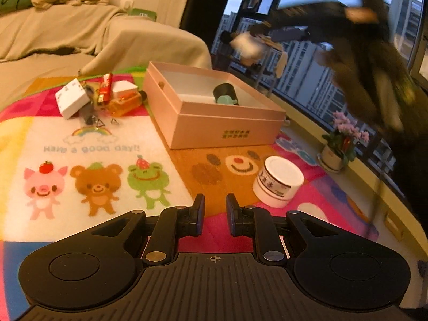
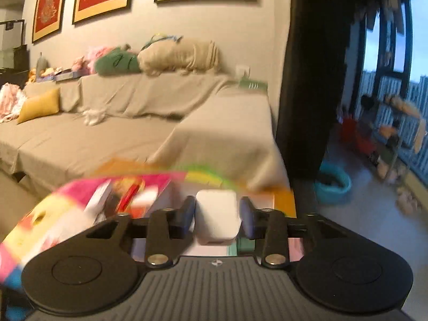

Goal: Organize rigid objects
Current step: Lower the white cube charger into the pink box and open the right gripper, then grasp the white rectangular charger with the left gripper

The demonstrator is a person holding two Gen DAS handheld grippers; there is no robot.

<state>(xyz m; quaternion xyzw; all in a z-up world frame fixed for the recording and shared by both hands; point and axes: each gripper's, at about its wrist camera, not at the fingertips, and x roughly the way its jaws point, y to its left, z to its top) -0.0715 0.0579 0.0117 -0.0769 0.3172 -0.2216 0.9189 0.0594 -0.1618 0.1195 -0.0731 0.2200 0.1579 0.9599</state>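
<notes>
Carrying a small white rounded plastic case (image 2: pixel 216 216), the right gripper (image 2: pixel 217 215) has its dark pads pressed against the case's two sides, clamped so the case stays level in the air. From the left wrist view it shows as a blurred dark shape high on the right, above the open pink cardboard box (image 1: pixel 227 123). That box is the likely target: a dark green cylindrical container (image 1: pixel 226 93) already lies on its side inside, near the far wall.

The left gripper (image 1: pixel 215 214) hangs low over the colourful cartoon-print mat (image 1: pixel 93 139), fingers drawn close together with nothing between them, seemingly parked clear of the box. Just beyond it, to the right, stands a round white lidded jar (image 1: pixel 278 180), upright on the mat and an easy next pick, I'd judge.

Far left waits an unsorted heap: a white square box (image 1: pixel 71 97), a red wrapped packet (image 1: pixel 104 87) and an orange translucent bottle (image 1: pixel 124 103), touching one another.
</notes>
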